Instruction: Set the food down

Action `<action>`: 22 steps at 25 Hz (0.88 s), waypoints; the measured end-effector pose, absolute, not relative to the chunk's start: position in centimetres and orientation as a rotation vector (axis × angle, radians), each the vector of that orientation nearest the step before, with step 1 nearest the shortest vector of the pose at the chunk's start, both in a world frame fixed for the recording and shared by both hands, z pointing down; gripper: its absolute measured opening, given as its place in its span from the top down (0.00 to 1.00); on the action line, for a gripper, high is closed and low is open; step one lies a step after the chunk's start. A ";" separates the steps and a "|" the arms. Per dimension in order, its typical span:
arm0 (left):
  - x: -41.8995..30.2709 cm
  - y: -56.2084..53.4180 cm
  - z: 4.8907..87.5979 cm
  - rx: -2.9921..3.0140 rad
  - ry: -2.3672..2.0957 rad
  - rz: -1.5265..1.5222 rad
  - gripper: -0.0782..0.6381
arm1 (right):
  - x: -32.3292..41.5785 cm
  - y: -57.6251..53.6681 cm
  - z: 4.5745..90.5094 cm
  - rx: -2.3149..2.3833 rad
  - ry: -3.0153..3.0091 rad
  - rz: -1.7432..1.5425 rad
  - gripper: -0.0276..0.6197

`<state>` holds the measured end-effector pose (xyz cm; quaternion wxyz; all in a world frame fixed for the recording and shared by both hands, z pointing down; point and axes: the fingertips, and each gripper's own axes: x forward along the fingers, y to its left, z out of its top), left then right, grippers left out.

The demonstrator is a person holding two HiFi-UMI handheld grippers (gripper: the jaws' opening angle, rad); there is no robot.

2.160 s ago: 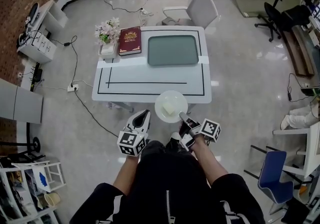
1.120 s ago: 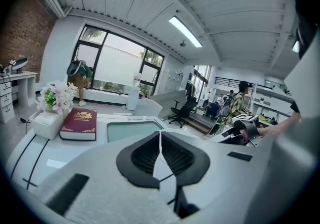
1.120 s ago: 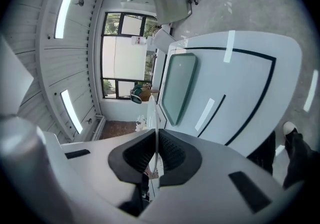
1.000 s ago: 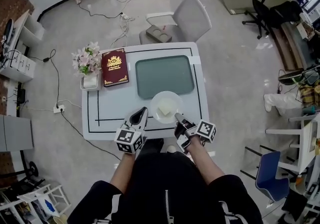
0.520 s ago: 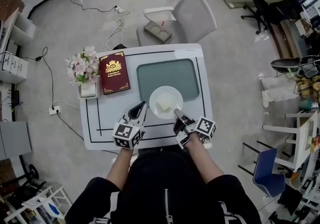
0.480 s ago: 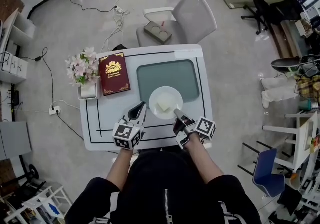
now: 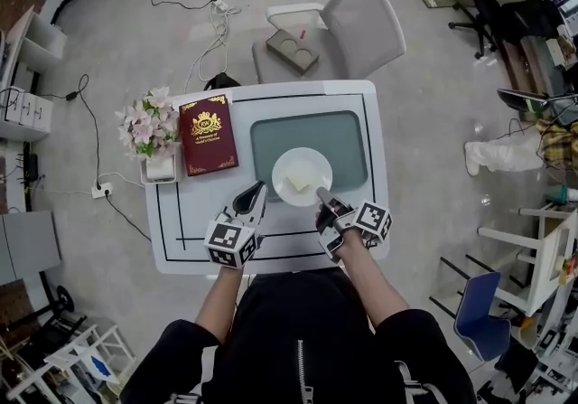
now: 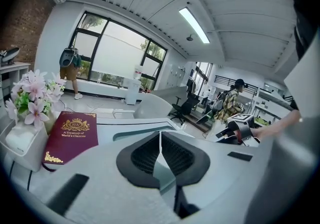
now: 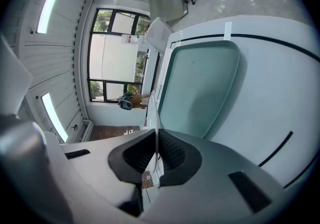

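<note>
The right hand-held gripper point(image 7: 321, 195) pinches the near rim of the white plate point(image 7: 287, 161), its jaws almost together on the thin edge. A pale block of food point(image 7: 296, 183) sits mid-plate. The plate lies over the near edge of the green mat point(image 7: 312, 126) on the surface point(image 7: 194, 212); whether it touches the mat is hard to tell from above. To do this well, hold the plate level, lower it flat onto the mat, and only then let go. The left hand-held gripper point(image 7: 254, 196), closed on nothing, hovers beside the mat's near left corner.
</note>
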<state>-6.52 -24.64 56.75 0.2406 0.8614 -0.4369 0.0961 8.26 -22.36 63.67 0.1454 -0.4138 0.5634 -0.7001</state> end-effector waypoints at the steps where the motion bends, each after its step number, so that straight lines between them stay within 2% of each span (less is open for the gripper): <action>1: -6.4 -24.9 56.7 2.353 -1.196 0.266 0.87 | 8.4 -22.7 64.0 -1.195 1.622 -2.024 0.93; 22: -6.2 -27.1 58.9 2.285 -1.204 0.303 0.87 | 10.9 -27.4 70.9 -1.341 1.582 -2.112 0.93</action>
